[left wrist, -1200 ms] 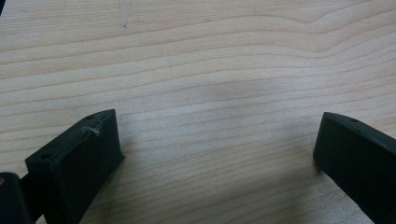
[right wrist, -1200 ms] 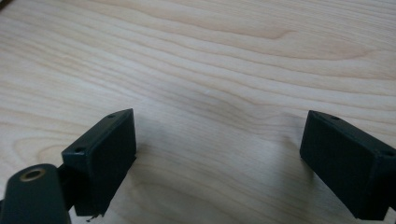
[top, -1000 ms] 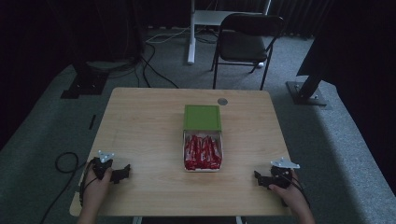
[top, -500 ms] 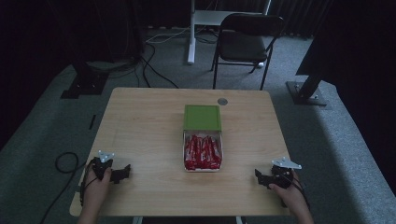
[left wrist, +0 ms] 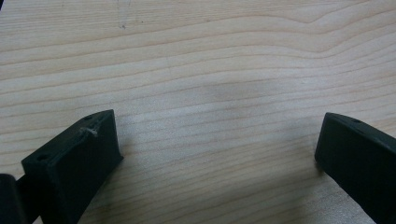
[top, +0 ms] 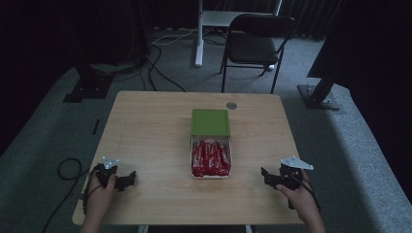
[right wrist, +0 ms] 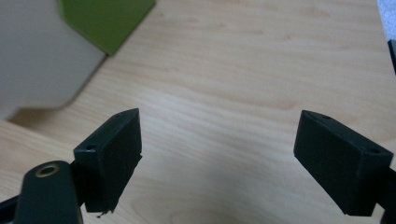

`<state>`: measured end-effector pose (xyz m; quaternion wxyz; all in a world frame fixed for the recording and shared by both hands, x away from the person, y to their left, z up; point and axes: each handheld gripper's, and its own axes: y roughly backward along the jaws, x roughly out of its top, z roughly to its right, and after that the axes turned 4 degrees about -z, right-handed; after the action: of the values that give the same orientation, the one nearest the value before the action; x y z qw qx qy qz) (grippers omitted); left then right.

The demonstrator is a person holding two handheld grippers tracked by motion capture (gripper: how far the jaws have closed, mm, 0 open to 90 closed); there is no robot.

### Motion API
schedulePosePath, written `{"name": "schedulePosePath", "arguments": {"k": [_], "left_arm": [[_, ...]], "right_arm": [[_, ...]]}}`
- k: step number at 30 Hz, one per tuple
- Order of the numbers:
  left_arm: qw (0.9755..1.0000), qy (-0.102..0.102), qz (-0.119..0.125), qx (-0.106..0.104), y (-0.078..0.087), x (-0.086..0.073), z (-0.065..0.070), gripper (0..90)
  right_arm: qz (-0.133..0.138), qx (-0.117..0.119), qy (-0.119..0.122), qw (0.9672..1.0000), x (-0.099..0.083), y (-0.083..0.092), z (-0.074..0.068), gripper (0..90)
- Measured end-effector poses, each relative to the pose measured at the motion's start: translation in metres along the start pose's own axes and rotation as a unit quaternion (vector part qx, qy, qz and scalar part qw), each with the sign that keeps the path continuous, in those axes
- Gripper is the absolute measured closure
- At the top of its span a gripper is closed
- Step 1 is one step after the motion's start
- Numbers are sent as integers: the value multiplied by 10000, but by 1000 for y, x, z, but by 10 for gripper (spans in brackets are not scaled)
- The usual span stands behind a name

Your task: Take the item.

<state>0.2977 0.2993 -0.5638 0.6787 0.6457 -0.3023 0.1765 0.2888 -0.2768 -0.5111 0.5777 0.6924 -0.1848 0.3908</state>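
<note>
A white box (top: 211,173) of red packets (top: 210,158) sits at the table's middle, its green lid (top: 210,122) lying just behind it. My left gripper (top: 130,177) rests near the front left of the table, open, with bare wood between its jaws (left wrist: 215,140). My right gripper (top: 265,175) rests near the front right, open and holding nothing (right wrist: 217,144). In the right gripper view the white box wall (right wrist: 37,60) and the green lid (right wrist: 105,21) stand at the upper left, apart from the jaws.
The wooden table (top: 145,131) has a small grey disc (top: 231,105) near its far edge. A black folding chair (top: 255,41) and a white stand (top: 199,34) are on the carpet behind. Cables (top: 65,170) lie on the floor at the left.
</note>
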Motion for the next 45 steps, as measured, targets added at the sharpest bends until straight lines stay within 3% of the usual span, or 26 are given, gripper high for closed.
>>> {"name": "schedulePosePath", "arguments": {"k": [11,23,32,45], "left_arm": [[10000,7,7,0,0,0,0,4],[10000,6,7,0,0,0,0,4],[10000,6,7,-1,0,0,0,4],[10000,6,8,-1,0,0,0,4]], "right_arm": [[282,227,186,9992,31,5,-26,152],[499,526,289,9969,52,5,-52,153],[553,715,421,9950,68,0,-71,158],[476,990,736,9912,79,-14,-109,169]]}}
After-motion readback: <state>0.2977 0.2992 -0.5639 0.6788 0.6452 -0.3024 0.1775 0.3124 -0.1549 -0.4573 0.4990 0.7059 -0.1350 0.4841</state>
